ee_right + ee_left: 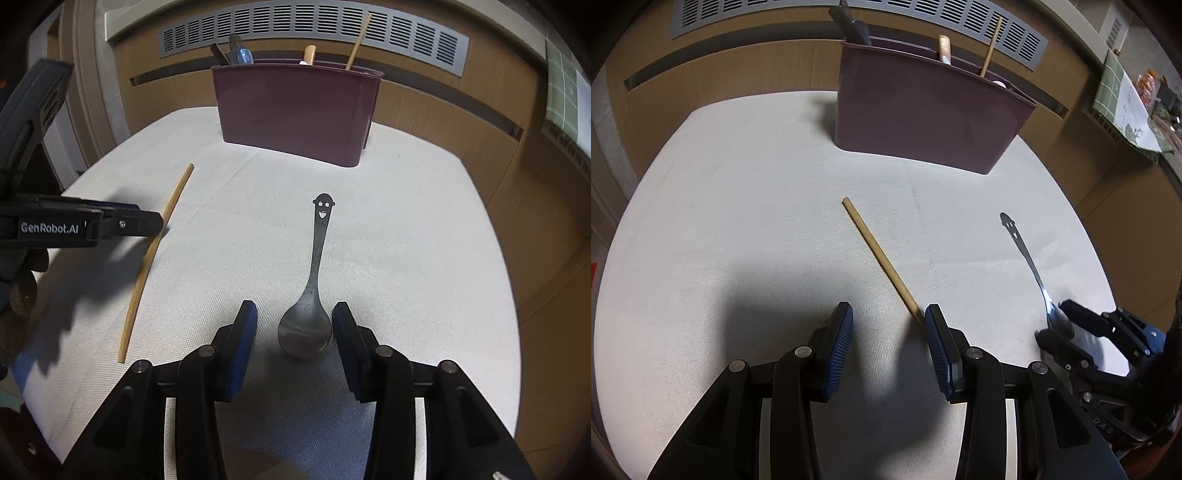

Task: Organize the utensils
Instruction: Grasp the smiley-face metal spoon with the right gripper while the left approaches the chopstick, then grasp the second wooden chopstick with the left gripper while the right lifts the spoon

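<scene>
A wooden chopstick (pixel 879 258) lies on the white cloth; its near end reaches the right finger of my open left gripper (pixel 888 319). It also shows in the right wrist view (pixel 155 258). A metal spoon (pixel 310 302) with a smiley-face handle end lies on the cloth, its bowl between the fingers of my open right gripper (pixel 294 321). In the left wrist view the spoon (pixel 1030 266) lies at the right with the right gripper (pixel 1056 323) around its bowl. A maroon utensil holder (pixel 923 114) stands at the back, also in the right wrist view (pixel 295 110).
The holder has a chopstick (pixel 357 40), a wooden-handled utensil (pixel 309 54) and dark-handled utensils (pixel 236 53) in it. A white cloth-covered table (pixel 738 206) ends at brown cardboard walls with a grey vent (pixel 314 26) behind. The left gripper body (pixel 74 221) is at the left.
</scene>
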`<state>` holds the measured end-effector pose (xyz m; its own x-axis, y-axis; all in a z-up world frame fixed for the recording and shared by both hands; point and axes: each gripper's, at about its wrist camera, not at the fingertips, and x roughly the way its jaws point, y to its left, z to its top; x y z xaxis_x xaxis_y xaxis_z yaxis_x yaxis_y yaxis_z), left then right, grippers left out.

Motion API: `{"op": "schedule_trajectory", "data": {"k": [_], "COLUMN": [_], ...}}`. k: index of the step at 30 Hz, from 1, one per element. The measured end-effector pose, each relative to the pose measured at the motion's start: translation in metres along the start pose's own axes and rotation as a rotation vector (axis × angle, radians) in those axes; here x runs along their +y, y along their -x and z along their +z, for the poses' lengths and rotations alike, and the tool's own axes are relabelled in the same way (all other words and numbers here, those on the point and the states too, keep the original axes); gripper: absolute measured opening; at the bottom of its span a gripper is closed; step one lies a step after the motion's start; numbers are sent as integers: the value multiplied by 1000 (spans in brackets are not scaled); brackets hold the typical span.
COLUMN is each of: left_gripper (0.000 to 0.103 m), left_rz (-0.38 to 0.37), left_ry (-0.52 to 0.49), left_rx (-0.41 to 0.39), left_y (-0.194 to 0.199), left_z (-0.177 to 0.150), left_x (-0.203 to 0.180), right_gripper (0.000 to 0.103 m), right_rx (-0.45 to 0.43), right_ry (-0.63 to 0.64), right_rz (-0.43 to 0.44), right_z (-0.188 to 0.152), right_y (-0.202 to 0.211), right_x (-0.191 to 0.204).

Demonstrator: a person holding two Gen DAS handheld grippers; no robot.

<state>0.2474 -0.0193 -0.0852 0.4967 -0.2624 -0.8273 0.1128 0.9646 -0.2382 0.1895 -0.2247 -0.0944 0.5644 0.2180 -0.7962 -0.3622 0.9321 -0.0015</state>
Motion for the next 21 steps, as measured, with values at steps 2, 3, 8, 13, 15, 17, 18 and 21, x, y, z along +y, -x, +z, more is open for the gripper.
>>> {"op": "schedule_trajectory", "data": {"k": [2, 3, 8, 13, 15, 17, 18, 21], "left_gripper": [42, 42, 42, 39, 21, 11, 9, 5], "left_rz": [4, 11, 49, 128, 176, 187, 158, 65], "left_ry": [22, 32, 104, 99, 46, -4, 0, 36], "left_rx": [4, 6, 5, 21, 14, -3, -4, -38], "left_y": [-1, -2, -6, -20, -24, -25, -23, -6], "left_z": [1, 2, 8, 25, 28, 24, 22, 17], "left_x": [0, -1, -7, -20, -29, -35, -34, -29], "right_gripper": [36, 29, 25, 25, 25, 25, 25, 24], "right_rx": [3, -9, -125, -273, -321, -345, -355, -364], "right_ry": [-8, -10, -5, -59, -68, -70, -72, -64], "right_rz": [14, -8, -102, -96, -97, -102, -104, -94], "right_z": [-1, -2, 0, 16, 23, 29, 32, 35], "right_y": [2, 4, 26, 67, 82, 92, 96, 106], "right_x": [-4, -5, -14, -31, -36, -38, -39, -40]}}
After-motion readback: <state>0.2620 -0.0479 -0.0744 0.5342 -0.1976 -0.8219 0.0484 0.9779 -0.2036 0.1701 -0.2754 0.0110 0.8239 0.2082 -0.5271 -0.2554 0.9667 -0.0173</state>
